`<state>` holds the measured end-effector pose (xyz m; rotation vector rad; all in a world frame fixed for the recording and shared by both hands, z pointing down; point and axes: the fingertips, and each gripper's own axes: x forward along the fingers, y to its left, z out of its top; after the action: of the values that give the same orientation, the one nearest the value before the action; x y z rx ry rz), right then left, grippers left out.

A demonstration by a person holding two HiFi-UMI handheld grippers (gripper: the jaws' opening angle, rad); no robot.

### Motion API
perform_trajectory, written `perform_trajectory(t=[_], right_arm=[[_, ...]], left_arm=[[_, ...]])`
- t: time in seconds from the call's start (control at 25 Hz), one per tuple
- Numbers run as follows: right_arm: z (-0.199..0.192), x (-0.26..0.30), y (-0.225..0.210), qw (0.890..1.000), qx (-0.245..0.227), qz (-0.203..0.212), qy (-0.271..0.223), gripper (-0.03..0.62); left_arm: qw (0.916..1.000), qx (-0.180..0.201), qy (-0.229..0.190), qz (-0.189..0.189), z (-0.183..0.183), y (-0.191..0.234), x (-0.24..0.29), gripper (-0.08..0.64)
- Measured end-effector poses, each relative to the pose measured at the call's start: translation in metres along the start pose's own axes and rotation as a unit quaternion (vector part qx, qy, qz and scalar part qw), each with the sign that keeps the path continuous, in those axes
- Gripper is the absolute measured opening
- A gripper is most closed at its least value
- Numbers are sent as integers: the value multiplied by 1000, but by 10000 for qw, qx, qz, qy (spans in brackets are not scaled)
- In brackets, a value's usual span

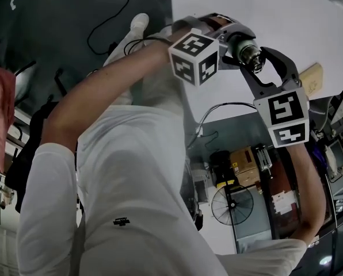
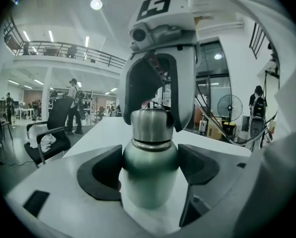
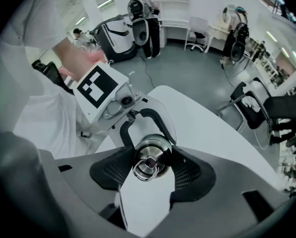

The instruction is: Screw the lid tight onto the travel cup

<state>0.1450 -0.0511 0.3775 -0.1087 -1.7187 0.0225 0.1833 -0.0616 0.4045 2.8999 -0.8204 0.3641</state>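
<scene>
The steel travel cup [image 2: 149, 180] sits upright between the black pads of my left gripper [image 2: 149, 170], which press on its rounded body from both sides. Its lid [image 2: 149, 125] sits on the neck. My right gripper [image 2: 153, 119] comes down from above, its jaws on either side of the lid. In the right gripper view the lid [image 3: 149, 157] is seen from the top, with a ring on it, and the pads of my right gripper [image 3: 150, 165] touch its rim left and right. In the head view the cup [image 1: 249, 52] is held above the white table [image 1: 258, 16].
Under the cup lies the white table [image 3: 207, 133], whose edge runs close by. Black chairs [image 3: 267, 108] stand on the grey floor beyond it. People [image 3: 143, 14] stand farther back, and a floor fan [image 2: 230, 108] is at the right.
</scene>
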Motion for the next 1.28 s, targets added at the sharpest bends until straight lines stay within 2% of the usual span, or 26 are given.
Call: perform_trajectory(t=[0.08, 0.24, 0.36, 0.44, 0.52, 0.6, 0.72, 0.84, 0.96, 1.04, 1.12, 1.2, 1.28], right_arm=[[-1, 1, -1, 9989, 471, -82, -18, 238], [-3, 1, -5, 9917, 1280, 75, 0, 238], [-3, -1, -9, 9771, 2126, 54, -2, 238], [-3, -1, -11, 9732, 2297, 30, -54, 238], [-4, 0, -8, 9804, 1971, 0, -50, 241], [-5, -1, -3, 9891, 1473, -26, 2, 296], [0, -13, 0, 9971, 755, -112, -54, 307], [8, -25, 1, 9997, -107, -125, -157, 307], [11, -31, 4, 9972, -732, 2, -154, 306], [10, -33, 7, 9928, -1173, 223, -118, 305], [6, -33, 12, 9824, -1822, 405, -39, 305], [3, -30, 17, 9644, -2607, 431, 77, 305], [-1, -26, 20, 9395, -3398, 374, 208, 305]], left_arm=[[10000, -1, 62, 7, -2, -1, 0, 336], [9999, -67, 83, 46, -2, -2, 0, 336], [9999, -57, 84, 101, -1, 0, -1, 336], [9999, -58, 97, 121, -1, 2, -2, 336], [9999, -66, 86, 115, -2, 1, -1, 336], [9999, -70, 62, 101, -2, 1, -1, 336], [9999, -68, 40, 85, -1, 2, -2, 336], [9999, -67, 38, 79, -2, 1, -3, 336], [9999, -73, 41, 74, -4, -1, -3, 336], [9999, -74, 44, 69, -3, -1, -2, 336], [9999, -70, 40, 68, -2, -1, -2, 336], [9999, -69, 35, 73, -3, -2, -5, 336], [9999, -71, 35, 81, -5, -4, -8, 336]])
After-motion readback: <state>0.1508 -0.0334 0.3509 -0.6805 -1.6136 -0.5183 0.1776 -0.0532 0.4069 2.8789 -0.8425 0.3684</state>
